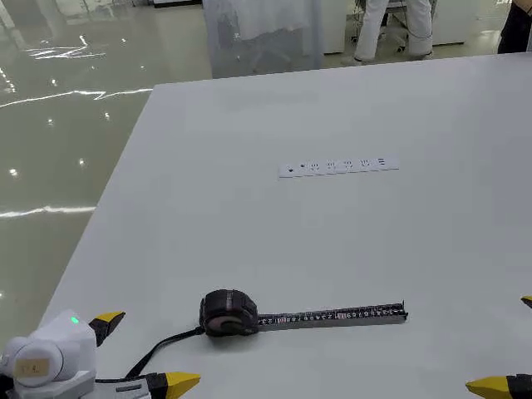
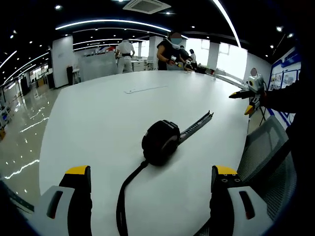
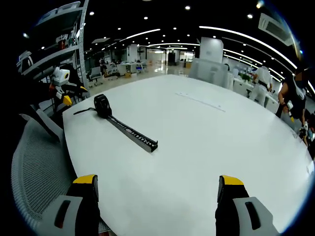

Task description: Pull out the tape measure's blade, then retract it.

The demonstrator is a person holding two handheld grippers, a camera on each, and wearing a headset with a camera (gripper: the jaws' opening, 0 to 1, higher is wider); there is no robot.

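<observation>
Noting the tape measure (image 1: 229,313) near the table's (image 1: 249,208) close edge, at about 6 o'clock in the head view. Its blade (image 1: 332,316) lies flat on the surface, running out from the case toward 3 o'clock, hook end free. A dark wrist strap (image 1: 162,345) trails from the case toward 7 o'clock.

Left gripper (image 1: 143,353): jaws spread wide, holding nothing, at 7 o'clock from the case, near but not touching; the strap runs between its tips. Right gripper (image 1: 509,345): jaws likewise apart and empty, at 4 o'clock from the blade tip, well apart from it.

A white power strip (image 1: 338,166) sits at 12 o'clock, far off.

Judgement: with the blade out, the pulling half looks done, though I cannot tell whether more length is wanted. Retraction is left; neither gripper has contact with case or blade.
</observation>
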